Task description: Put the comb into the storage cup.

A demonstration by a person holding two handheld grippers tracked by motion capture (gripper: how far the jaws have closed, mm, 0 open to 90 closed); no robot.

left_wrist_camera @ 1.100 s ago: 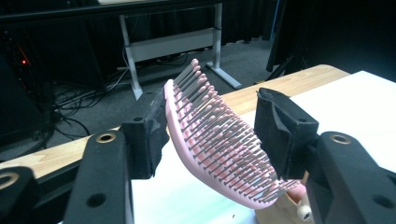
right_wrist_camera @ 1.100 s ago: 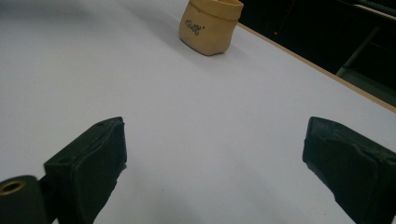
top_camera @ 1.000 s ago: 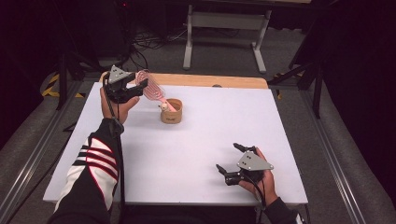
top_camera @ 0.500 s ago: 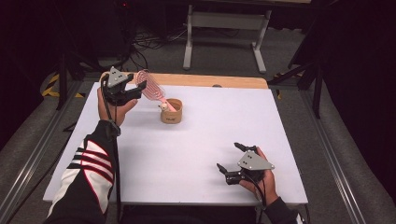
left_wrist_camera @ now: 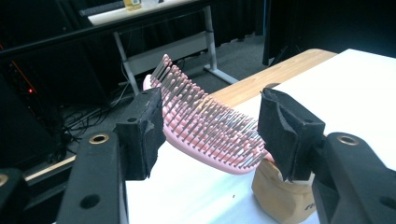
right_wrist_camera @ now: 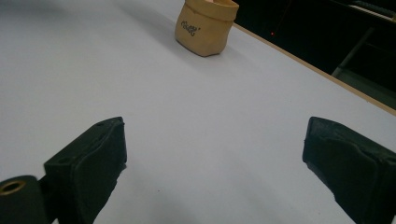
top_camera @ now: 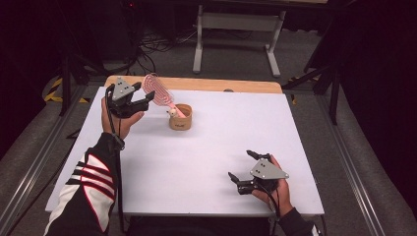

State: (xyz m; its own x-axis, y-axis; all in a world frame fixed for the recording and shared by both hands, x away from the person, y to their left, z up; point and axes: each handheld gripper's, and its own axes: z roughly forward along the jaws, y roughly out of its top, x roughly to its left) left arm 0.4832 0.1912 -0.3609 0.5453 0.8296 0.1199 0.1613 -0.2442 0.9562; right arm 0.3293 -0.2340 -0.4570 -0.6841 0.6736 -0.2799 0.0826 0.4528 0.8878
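**Pink hairbrush standing in the tan pot, my left jaws spread around its head**

The pink hairbrush (top_camera: 161, 92) stands handle-down in the small tan pot (top_camera: 180, 118), near the far left part of the white table (top_camera: 206, 162). From the high view, its oval head leans up and away to the left, out over the pot's rim. My left gripper (top_camera: 142, 102) hangs in the air just beside that head, with my hand beneath it and my striped sleeve (top_camera: 91, 182) coming in from the bottom edge. My right gripper (top_camera: 243, 169) sits low over the near right part of the table, well apart from the pot, its jaws spread with nothing between them.

In the left gripper view, the hairbrush (left_wrist_camera: 205, 126) lies tilted between my two black pads (left_wrist_camera: 142, 133), bristles facing up. The left pad sits just beside the back edge of the brush head (whether it touches I cannot tell), while the right pad stands clear of the bristles, so my jaws are released rather than clamped on it. The pot (left_wrist_camera: 280, 196) shows below the right pad, with the handle end going down into it.

In the right gripper view, my jaws stand wide apart over bare table (right_wrist_camera: 196, 140). The pot (right_wrist_camera: 205, 25) sits far ahead, upright.
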